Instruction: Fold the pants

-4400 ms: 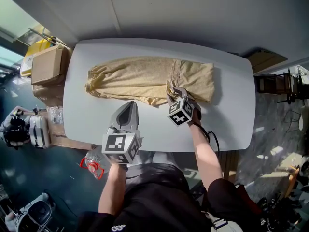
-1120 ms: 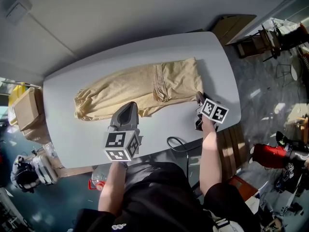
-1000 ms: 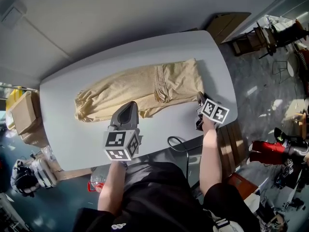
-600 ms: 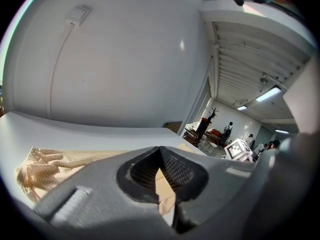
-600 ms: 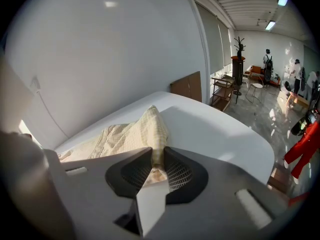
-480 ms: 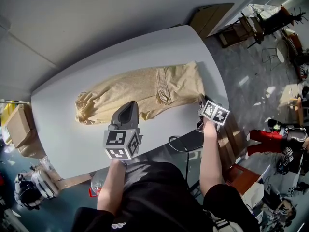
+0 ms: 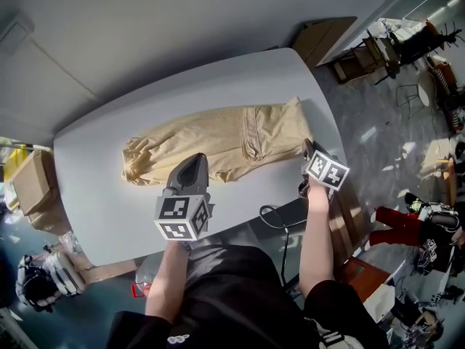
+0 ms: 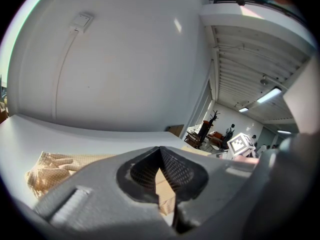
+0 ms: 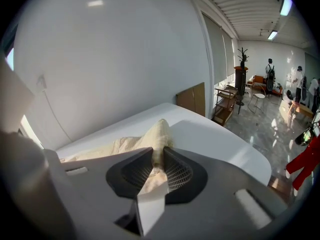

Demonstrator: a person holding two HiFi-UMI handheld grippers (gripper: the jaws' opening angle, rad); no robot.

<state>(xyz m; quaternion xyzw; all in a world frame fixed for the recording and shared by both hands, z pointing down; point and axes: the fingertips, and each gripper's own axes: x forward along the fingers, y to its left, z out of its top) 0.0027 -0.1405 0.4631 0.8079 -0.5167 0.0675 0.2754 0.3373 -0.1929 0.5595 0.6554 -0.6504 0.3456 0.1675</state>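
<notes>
At the pants [image 7: 218, 140] waist corner, fabric is clamped by the right tool [image 9: 159, 151], jaws just closing further; left tool [image 8: 160, 149] is shut, empty. Fold-over is judged next: corner to be carried toward the cuffs.

R claw [image 7: 306, 150] closing tighter on pants [image 7: 211, 140] corner, lifting it.

- A white surface [image 7: 94, 195] with rounded corners stood against a plain pale wall [image 8: 125, 74].
- A switch box [image 8: 81, 20] sat high on that wall, a thin conduit running down from it.
- A brown board [image 9: 192, 100] leaned by the surface's far corner.
- A cardboard box [image 7: 33, 180] sat off its left end.
- The floor [image 9: 270, 129] was glossy and sunlit.
- Strip lights [image 8: 270, 95] lined the slatted ceiling.
- Chairs [image 7: 407, 46], a bare-branched stand [image 9: 242, 54] and standing people [image 9: 270, 66] filled the far end.
</notes>
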